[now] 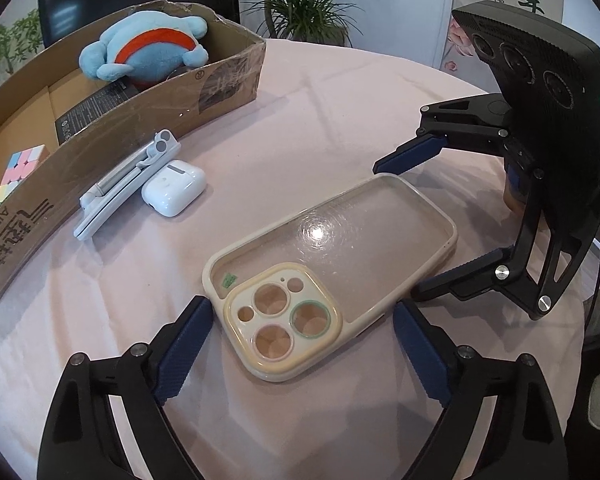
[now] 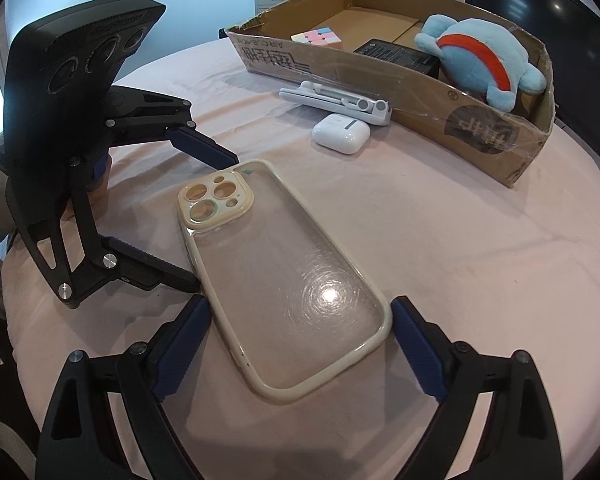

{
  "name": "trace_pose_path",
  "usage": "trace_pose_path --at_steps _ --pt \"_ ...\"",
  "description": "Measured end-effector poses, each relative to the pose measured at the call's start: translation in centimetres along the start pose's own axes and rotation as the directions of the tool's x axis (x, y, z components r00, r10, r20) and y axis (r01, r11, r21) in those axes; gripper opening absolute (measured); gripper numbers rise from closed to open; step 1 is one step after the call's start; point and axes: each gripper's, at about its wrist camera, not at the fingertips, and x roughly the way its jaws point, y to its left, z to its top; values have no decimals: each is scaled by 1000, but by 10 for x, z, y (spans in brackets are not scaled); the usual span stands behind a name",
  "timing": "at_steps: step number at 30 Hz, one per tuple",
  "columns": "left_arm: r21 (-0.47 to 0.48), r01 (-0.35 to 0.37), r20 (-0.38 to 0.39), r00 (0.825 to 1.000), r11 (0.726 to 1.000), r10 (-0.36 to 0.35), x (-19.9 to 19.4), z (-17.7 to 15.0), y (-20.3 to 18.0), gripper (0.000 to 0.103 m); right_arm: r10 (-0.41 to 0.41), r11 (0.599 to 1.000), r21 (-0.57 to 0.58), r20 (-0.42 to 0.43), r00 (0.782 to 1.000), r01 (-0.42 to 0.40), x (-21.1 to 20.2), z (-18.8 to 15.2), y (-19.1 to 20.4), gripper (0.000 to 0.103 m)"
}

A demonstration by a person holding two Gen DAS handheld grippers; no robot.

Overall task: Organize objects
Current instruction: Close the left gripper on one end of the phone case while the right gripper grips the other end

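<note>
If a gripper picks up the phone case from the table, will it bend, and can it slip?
The phone case is an empty shell with a thin clear back, so it is probably light and may flex when squeezed across its sides. The glossy back shows glare, so it could be slippery; the cream rim looks a safer grip. It lies flat, so rolling seems unlikely.

One clear phone case with a cream rubber rim [image 1: 332, 276] is lying on the pink-clothed bench [image 1: 340, 112]. One white earbud charging case [image 1: 173, 193] and one white folding phone stand [image 1: 128, 182] are lying beside it. One long brown cardboard box [image 1: 112, 128] is sitting behind them, holding three things: one blue plush toy with an orange-red band [image 1: 148, 46], one pastel puzzle cube [image 1: 20, 172] and one flat black printed packet [image 1: 96, 110]. Two black tools with blue finger pads are hovering over the phone case, one [image 1: 302, 346] at its camera end and one [image 2: 300, 346] at the plain end.
</note>
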Motion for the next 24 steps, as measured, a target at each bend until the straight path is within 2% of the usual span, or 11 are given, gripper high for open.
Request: trace_pose_path --at_steps 8,10,11,12,13,15,17,19,22,24 --pt "-37 9 42 999 999 -8 -12 -4 2 87 -14 1000 5 3 1000 14 -5 3 5 90" --pt "-30 10 61 998 999 -9 -18 -4 0 77 -16 1000 -2 12 1000 16 -7 6 6 90" --pt "-24 52 76 996 998 -50 -24 -3 -2 69 -15 1000 -7 15 1000 15 -8 7 8 90" --pt "-17 77 92 993 997 -75 -28 -1 -4 55 -7 1000 -11 17 1000 7 -9 7 9 87" --pt "0 67 87 994 998 -67 -30 1 -9 54 24 999 -23 21 1000 -23 -9 9 13 84" --pt "46 23 60 998 999 -25 -29 0 -15 54 42 998 -57 11 999 -42 -6 11 23 83" --pt "61 -20 42 999 998 18 -28 -5 -14 56 5 996 -86 -8 1000 -6 1 11 29 83" --pt "42 -28 29 999 999 27 -31 -13 -5 77 14 998 -67 -19 1000 -15 4 8 24 83" --pt "17 -44 17 999 999 44 -34 -26 14 85 30 999 -39 -22 999 -31 3 3 18 84" --pt "28 -13 -5 1000 1000 13 -30 -28 22 89 31 999 -41 -23 999 -32 3 0 18 87"
